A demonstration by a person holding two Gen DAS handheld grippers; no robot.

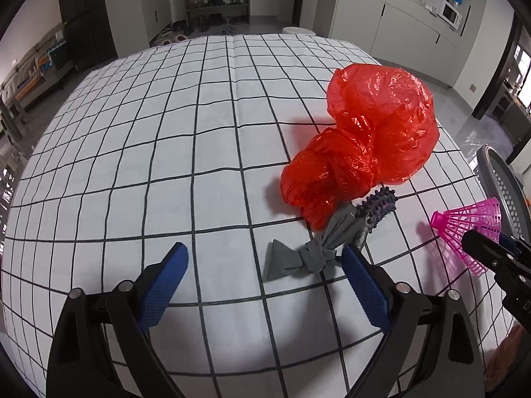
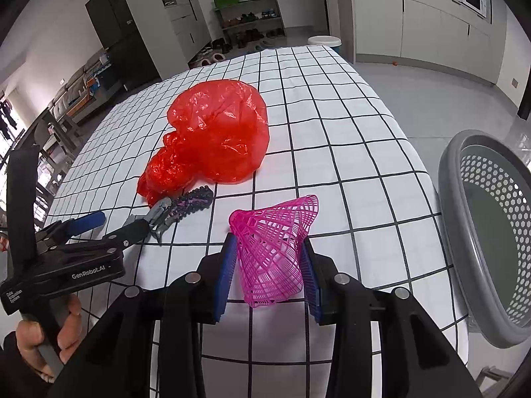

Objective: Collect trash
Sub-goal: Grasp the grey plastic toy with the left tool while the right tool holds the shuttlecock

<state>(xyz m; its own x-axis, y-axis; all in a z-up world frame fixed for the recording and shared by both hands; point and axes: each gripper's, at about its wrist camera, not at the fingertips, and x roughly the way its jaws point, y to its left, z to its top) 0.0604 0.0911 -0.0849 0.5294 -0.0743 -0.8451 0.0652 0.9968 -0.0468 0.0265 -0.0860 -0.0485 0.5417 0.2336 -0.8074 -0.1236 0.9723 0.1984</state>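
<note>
In the right wrist view my right gripper (image 2: 268, 244) is shut on a pink plastic shuttlecock (image 2: 272, 248), held just above the checked tablecloth (image 2: 348, 132). The same shuttlecock (image 1: 471, 229) shows at the right edge of the left wrist view. My left gripper (image 1: 264, 265) stands open low over the cloth. A knotted grey rag (image 1: 298, 258) lies between its fingertips, close to the right finger, tied to a spiky purple-grey toy (image 1: 378, 209). Just behind them sits a crumpled red plastic bag (image 1: 365, 146). From the right wrist view, the left gripper (image 2: 119, 224) points at the toy (image 2: 192, 202).
A grey perforated basket (image 2: 454, 205) stands off the table's right edge, its rim (image 1: 497, 172) also showing in the left wrist view. A person's hand (image 2: 43, 341) holds the left gripper's handle. The red bag (image 2: 212, 132) covers the table's middle. Cabinets and a shoe rack stand far behind.
</note>
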